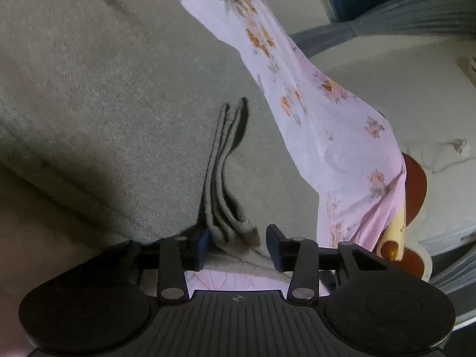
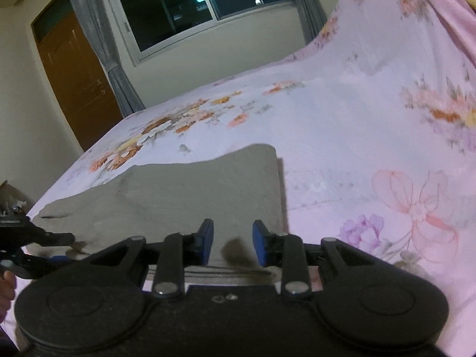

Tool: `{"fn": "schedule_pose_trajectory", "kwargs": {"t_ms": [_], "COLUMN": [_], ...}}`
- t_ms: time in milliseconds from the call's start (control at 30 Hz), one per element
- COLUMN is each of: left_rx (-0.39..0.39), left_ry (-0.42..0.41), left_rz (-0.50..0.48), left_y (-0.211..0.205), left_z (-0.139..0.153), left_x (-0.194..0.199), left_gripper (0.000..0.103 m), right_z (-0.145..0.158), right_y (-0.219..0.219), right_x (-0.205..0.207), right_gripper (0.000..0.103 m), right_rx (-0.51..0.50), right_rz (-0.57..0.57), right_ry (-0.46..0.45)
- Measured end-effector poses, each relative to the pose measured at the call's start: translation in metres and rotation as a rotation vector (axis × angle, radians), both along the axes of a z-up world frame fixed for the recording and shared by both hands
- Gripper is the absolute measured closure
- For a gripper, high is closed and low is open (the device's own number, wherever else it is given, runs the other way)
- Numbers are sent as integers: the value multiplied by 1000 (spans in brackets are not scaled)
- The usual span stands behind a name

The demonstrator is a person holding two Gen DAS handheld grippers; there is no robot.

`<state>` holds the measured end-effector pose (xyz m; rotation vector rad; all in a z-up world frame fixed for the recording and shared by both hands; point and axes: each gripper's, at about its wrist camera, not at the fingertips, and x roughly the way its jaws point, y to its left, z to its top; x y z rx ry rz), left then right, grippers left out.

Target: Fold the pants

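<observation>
Currently the grey pants (image 2: pixel 190 190) lie part-folded on the floral bed (image 2: pixel 342 136), both the left gripper (image 1: pixel 236 245) and right gripper (image 2: pixel 232 242) spread wide, seemingly unclamped; each should pinch every layer squarely before lifting

A home bedroom: floral bedsheet (image 2: pixel 327 113), curtained window (image 2: pixel 190 9), wooden door (image 2: pixel 77 80).

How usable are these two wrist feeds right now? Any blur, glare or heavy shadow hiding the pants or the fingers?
Left wrist view: dim, the grey pants grainy, deep shadow in the stacked folds at the left gripper; fisheye bends the bed edge. Right wrist view: brighter, flowered sheet soft and smeared toward the right, night window showing lamp reflections, right gripper sharp enough, jaws apart.
</observation>
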<state>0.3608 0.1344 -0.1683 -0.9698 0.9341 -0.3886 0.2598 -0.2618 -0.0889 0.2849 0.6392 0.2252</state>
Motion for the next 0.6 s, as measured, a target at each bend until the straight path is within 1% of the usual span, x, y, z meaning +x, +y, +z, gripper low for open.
{"fn": "schedule_pose_trajectory", "kwargs": {"t_ms": [33,67,100,133,167,267,333,367,400,467,500,533,600], "left_rx": [-4,1,17,38,71,216,304,364,385,340,336,337,365], "left_ry": [-2,-7,-13,-26,-70,-269,-332,-321,-294,-279,-279,-282,-282], "left_rz": [6,14,18,24,19,-11,-41,-62,-75,-56,-55,-58,-57], "left_y": [-2,-5,-8,-9,-11,-26,-33,-37,-40,-32,-30,-29,-26], "left_z": [-3,-4,-4,-4,1,26,32,28,20,11,13,14,22], "left_x": [1,1,0,1,-1,-19,-30,-31,-29,-29,-29,-30,-33], "left_gripper": [62,66,77,82,84,86,87,87,87,86,84,82,73], "right_z": [-4,-6,-7,-9,-11,-9,-11,-12,-14,-17,-15,-13,-9], "right_y": [0,1,0,0,0,1,3,5,7,9,10,12,12], "right_x": [2,3,3,4,5,3,0,0,-1,0,2,4,8], "right_gripper": [73,73,73,73,73,73,74,76,77,77,77,77,76], "right_rx": [2,1,-1,-4,-7,-14,-32,-54,-70,-84,-98,-112,-132], "right_rz": [0,0,-2,-3,-4,-5,-6,-3,-2,1,5,9,28], "right_ry": [10,16,20,25,32,39,52,61,64,77,84,94,112]}}
